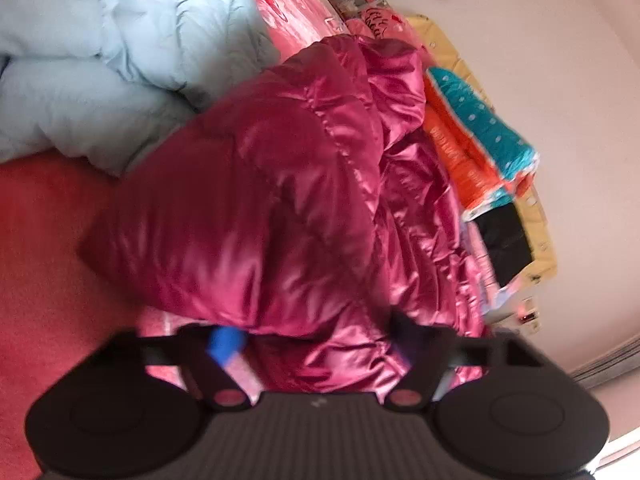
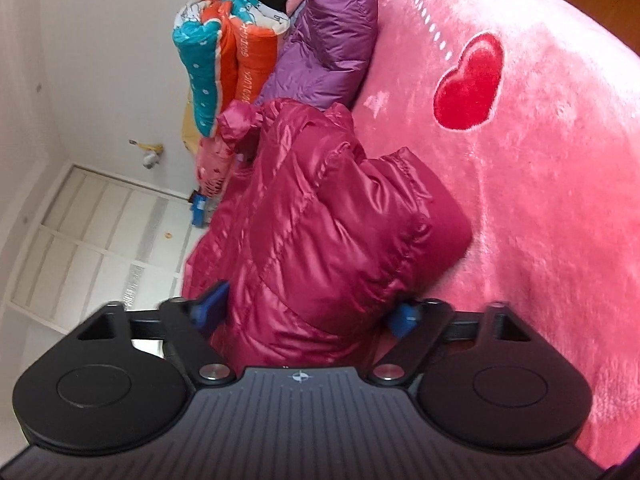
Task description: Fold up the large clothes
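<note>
A shiny magenta puffer jacket lies bunched on a pink plush bed cover, with one quilted part doubled over the rest. My left gripper is open, its blue-tipped fingers wide apart on either side of the jacket's near edge. The jacket also shows in the right wrist view. My right gripper is open too, its blue pads standing either side of the jacket's near bulk, close against the fabric.
A pale blue duvet lies at the left. A purple puffer jacket and a rolled orange-and-teal quilt lie beyond the magenta one by the white wall. A white panelled wardrobe is at the left.
</note>
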Demonstrator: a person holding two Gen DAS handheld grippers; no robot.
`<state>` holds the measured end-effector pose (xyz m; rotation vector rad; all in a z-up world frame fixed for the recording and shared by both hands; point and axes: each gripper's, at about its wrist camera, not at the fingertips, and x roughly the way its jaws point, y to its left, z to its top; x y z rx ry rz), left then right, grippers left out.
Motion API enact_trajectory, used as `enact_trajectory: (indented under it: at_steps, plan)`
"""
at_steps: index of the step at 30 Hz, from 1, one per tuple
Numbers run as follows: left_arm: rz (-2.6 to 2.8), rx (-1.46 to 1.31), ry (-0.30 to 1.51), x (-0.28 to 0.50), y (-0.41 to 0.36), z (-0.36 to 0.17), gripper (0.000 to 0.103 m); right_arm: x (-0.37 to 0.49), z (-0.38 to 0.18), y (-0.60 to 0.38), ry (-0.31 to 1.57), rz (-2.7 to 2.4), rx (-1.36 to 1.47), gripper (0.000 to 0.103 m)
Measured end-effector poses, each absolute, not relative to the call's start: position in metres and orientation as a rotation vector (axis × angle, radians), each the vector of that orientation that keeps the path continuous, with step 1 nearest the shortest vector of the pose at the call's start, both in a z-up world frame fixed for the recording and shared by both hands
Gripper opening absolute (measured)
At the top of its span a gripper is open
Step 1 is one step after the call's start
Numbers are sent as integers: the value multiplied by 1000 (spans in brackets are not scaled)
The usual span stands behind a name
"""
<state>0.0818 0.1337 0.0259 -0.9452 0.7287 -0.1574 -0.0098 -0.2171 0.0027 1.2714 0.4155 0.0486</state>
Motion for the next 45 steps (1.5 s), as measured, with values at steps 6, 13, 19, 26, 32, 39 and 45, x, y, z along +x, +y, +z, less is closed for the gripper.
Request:
enact_trajectory:
  at_steps: [6, 13, 19, 26, 32, 39, 45]
  plan:
    - [-157, -888, 739, 71, 122, 44, 21, -15, 15, -214, 464, 27, 1202, 44]
    - [-169, -852, 756, 38, 120, 65, 13, -52, 40, -213, 479, -6, 1144, 33]
    - [-208, -827, 811, -7, 118, 71, 13, -103, 56, -221, 494, -36, 1125, 33]
    - [-249, -732, 880, -58, 114, 69, 16, -169, 55, -234, 533, -73, 1165, 35]
    - [-282, -684, 835, -74, 120, 83, 43, -189, 44, -244, 599, -120, 1190, 69]
    - [-306, -489, 741, -113, 111, 134, 64, -214, 76, -253, 518, -277, 954, 89]
    - [-346, -352, 685, -77, 79, 144, 66, -206, 115, -241, 364, -242, 717, 102]
